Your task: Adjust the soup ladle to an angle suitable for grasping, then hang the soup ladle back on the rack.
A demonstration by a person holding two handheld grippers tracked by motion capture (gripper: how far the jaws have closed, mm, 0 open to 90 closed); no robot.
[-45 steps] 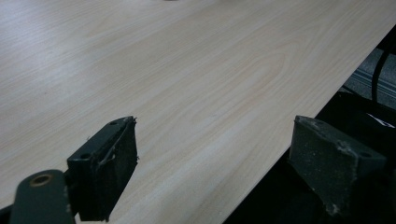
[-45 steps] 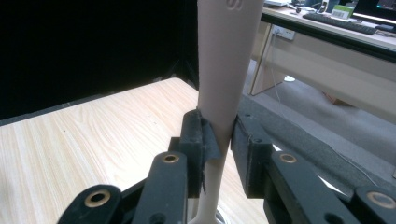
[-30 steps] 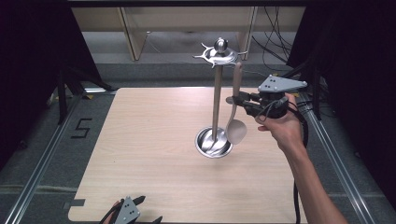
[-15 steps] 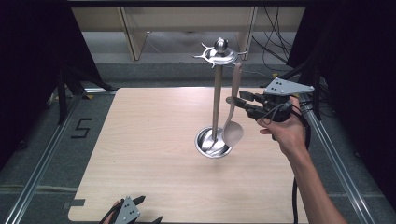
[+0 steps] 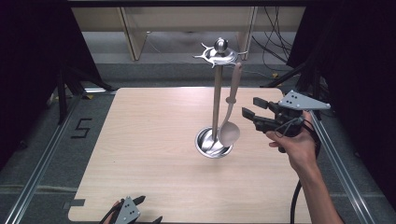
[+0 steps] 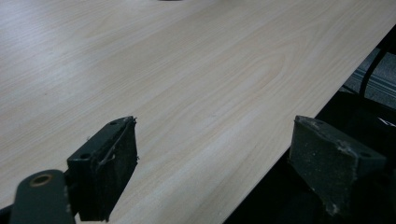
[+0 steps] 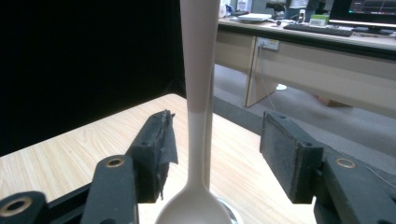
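Hanging from the stand [image 5: 217,100], the spoon [image 5: 229,122] is being released by the right tool [image 5: 254,114], jaws just opening; the left tool [image 5: 133,212] is being held open over the desk [image 5: 140,140].

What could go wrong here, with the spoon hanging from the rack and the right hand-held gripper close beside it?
1. The spoon hangs freely from the rack; a brush from the right hand-held gripper, whose jaws have just been opening, might swing it off its hook.
2. The tall, narrow rack could tip if bumped.
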